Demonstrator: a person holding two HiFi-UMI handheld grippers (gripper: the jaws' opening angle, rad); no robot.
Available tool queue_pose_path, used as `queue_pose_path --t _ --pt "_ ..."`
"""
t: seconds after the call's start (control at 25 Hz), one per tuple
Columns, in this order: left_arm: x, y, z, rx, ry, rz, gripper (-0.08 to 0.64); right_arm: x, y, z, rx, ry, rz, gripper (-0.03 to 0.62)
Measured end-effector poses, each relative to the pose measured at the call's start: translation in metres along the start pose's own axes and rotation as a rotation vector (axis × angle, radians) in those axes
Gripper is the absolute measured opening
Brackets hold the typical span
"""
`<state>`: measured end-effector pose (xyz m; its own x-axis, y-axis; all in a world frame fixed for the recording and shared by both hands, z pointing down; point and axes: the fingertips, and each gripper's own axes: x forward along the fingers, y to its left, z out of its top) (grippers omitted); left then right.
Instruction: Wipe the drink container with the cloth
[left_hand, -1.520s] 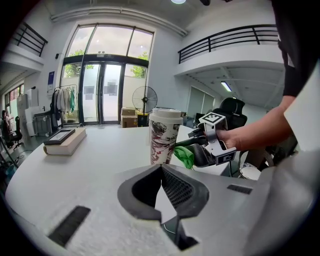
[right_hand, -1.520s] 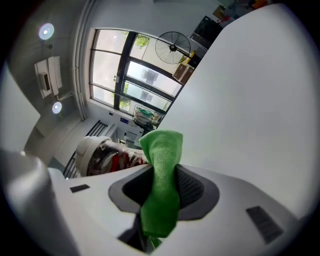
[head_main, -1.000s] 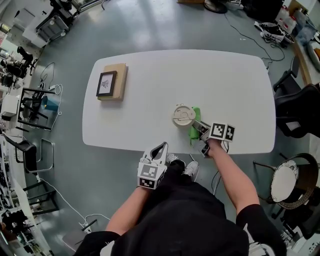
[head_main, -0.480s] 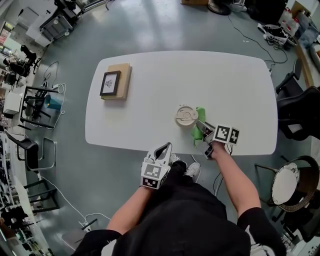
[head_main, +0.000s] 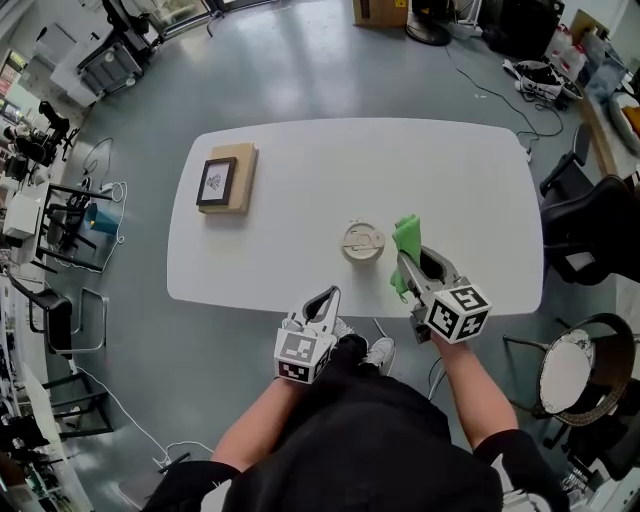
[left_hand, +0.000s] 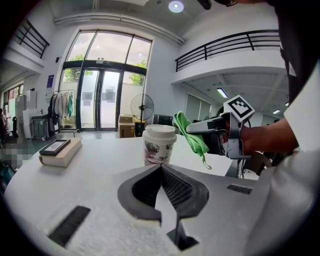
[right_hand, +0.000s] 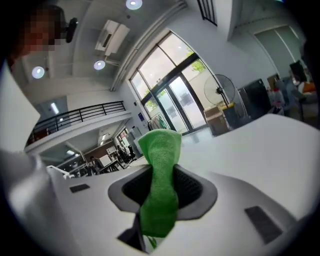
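Observation:
A white paper cup with a lid (head_main: 362, 242) stands upright on the white table (head_main: 300, 180), near its front edge; it also shows in the left gripper view as the cup (left_hand: 159, 144). My right gripper (head_main: 412, 262) is shut on a green cloth (head_main: 405, 242), lifted off the table just right of the cup and apart from it. The cloth (right_hand: 161, 185) sticks up between the jaws and hangs below them. My left gripper (head_main: 323, 296) is shut with nothing in it, held off the table's front edge, its jaws pointing at the cup.
A framed picture on a tan book (head_main: 225, 177) lies at the table's far left. Chairs (head_main: 585, 215) stand to the right of the table, a stool (head_main: 570, 365) at the near right. Cables cross the grey floor beyond.
My right gripper has lifted the green cloth off the table and swung it up beside the cup. The left gripper has barely moved.

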<state>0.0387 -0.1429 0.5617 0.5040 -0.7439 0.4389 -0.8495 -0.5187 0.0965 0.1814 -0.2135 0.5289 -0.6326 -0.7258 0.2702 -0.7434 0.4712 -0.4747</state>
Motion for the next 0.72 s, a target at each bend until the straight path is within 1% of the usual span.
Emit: queue_pose_path --t 0.12,0.24,0.32,0.4,0.48,0.56,0.72 --pt "0.000 0.001 0.008 0.000 -0.015 0.002 0.014 -0.016 0.019 0.015 -0.183 -0.046 -0.013 0.132" --pt "-0.002 0.004 0.013 -0.003 -0.025 0.013 0.014 -0.028 0.046 0.019 -0.367 -0.065 -0.005 0.132" --pt "-0.004 0.007 0.019 -0.005 -0.042 0.023 0.014 -0.034 0.063 0.021 -0.462 -0.076 0.003 0.132" --pt "-0.007 0.008 0.025 -0.003 -0.061 0.026 0.014 -0.037 0.076 0.025 -0.536 -0.091 -0.005 0.130" --pt "-0.010 0.007 0.027 0.005 -0.072 0.018 0.014 -0.040 0.082 0.025 -0.572 -0.101 -0.019 0.127" --pt "-0.016 0.004 0.029 0.009 -0.081 0.015 0.014 -0.044 0.088 0.022 -0.579 -0.115 -0.024 0.120" --pt "-0.030 0.008 0.050 0.024 -0.124 0.037 0.014 -0.049 0.103 0.028 -0.605 -0.138 -0.042 0.115"
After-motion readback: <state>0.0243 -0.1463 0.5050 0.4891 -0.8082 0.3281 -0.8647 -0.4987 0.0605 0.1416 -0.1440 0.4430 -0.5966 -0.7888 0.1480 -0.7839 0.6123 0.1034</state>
